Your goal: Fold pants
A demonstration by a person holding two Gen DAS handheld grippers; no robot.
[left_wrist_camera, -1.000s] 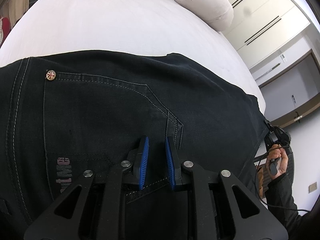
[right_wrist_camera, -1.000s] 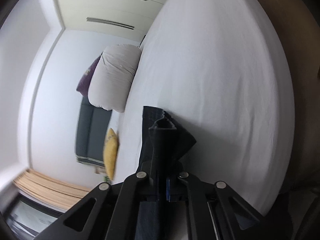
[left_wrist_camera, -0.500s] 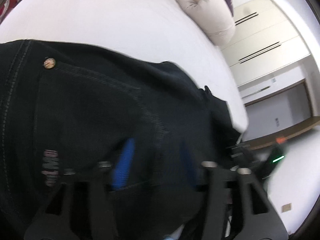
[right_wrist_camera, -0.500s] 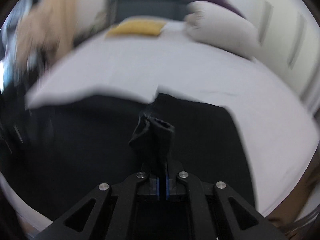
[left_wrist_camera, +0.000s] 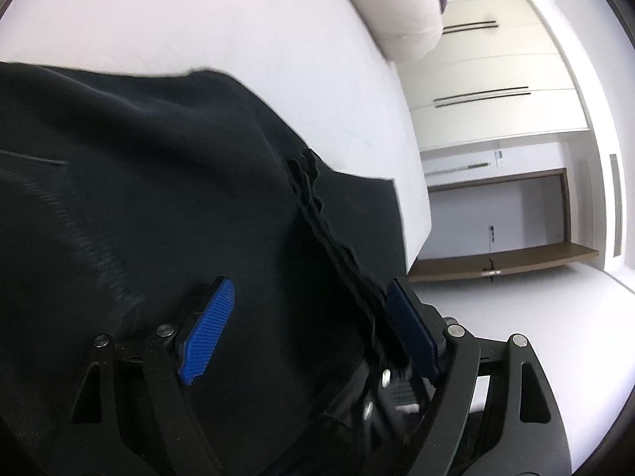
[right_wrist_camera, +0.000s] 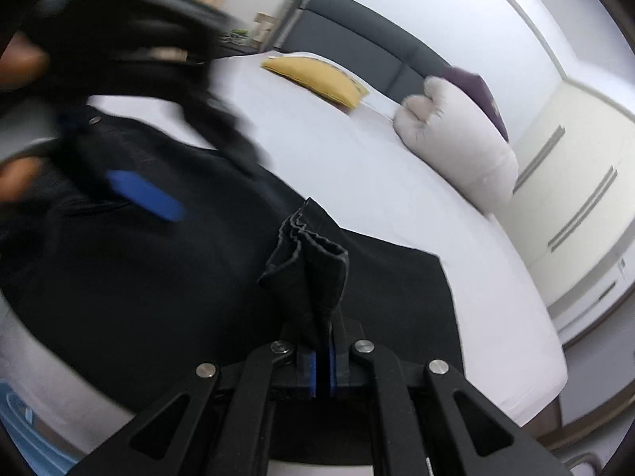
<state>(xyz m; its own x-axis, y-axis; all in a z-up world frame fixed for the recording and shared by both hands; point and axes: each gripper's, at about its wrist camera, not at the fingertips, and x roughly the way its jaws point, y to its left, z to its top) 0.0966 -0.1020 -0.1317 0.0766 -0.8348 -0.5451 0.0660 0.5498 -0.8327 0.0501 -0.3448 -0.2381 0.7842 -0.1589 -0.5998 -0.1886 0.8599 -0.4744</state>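
The black pants lie spread on the white bed. My left gripper hovers just over them with its blue pads wide apart and nothing between them. My right gripper is shut on a bunched hem of the pants and holds it up above the flat cloth. The hem edge also shows in the left wrist view, running toward the right gripper's body. In the right wrist view the left gripper is a blur at the left.
A cream pillow, a purple cushion and a yellow cushion lie at the head of the bed by the dark headboard. Wardrobe doors stand beyond the bed's edge.
My left gripper opened wide and slid right along the pants. My right gripper swung the held hem across, over the flat pants toward the left gripper.
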